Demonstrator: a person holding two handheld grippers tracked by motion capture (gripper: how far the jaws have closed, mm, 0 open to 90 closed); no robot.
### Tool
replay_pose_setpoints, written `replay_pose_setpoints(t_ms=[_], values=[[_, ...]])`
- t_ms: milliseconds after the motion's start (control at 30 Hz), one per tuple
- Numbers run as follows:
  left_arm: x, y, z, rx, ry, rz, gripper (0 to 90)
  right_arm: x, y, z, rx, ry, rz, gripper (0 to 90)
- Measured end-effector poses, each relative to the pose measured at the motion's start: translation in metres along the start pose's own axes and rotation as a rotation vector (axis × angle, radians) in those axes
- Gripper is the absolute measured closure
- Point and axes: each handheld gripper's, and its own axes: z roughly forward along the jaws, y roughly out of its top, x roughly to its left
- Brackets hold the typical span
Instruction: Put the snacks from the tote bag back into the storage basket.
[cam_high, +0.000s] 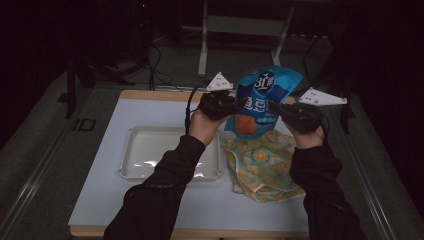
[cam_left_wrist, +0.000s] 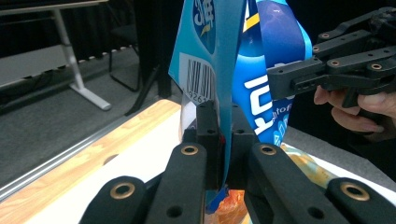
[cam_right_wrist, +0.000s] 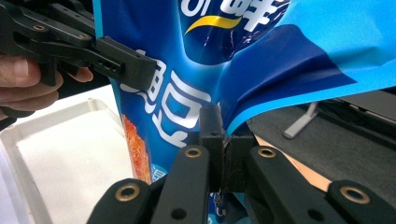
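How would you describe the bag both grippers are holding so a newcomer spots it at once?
Above the table's far right part, over the yellow patterned cloth, hangs a snack bag. The left gripper and right gripper pinch its side edges. It alone is glossy blue with white lettering.

Barcode with digits "9261" on the blue snack bag (cam_left_wrist: 275, 56)

Left strip: bare table (cam_high: 107, 165) beside the white tray (cam_high: 131, 160), room to pass.
Centre: tray rim in the way.
Right: patterned cloth (cam_high: 262, 167) covers the surface.
Far centre: blue snack bag (cam_high: 260, 102) held aloft blocks passage.
Near edge: bare table.
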Motion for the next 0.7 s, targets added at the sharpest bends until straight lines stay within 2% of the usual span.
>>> replay_pose_setpoints(t_ms=[133, 367, 533, 700], values=[[0.002, -0.001, -0.013, -0.006, 0.024, -0.009, 88.4, 0.008, 0.007, 0.008, -0.004, 0.018, -0.010, 89.3], [0.006, -0.005, -0.031, -0.014, 0.040, -0.015, 88.5, 0.019, 0.014, 0.018, -0.009, 0.045, -0.026, 89.3], [0.012, -0.011, -0.046, -0.023, 0.057, -0.031, 88.5, 0.028, 0.019, 0.029, -0.004, 0.068, -0.034, 89.3], [0.016, -0.017, -0.060, -0.023, 0.078, -0.030, 88.6, 0.038, 0.023, 0.040, -0.002, 0.087, -0.044, 89.4]])
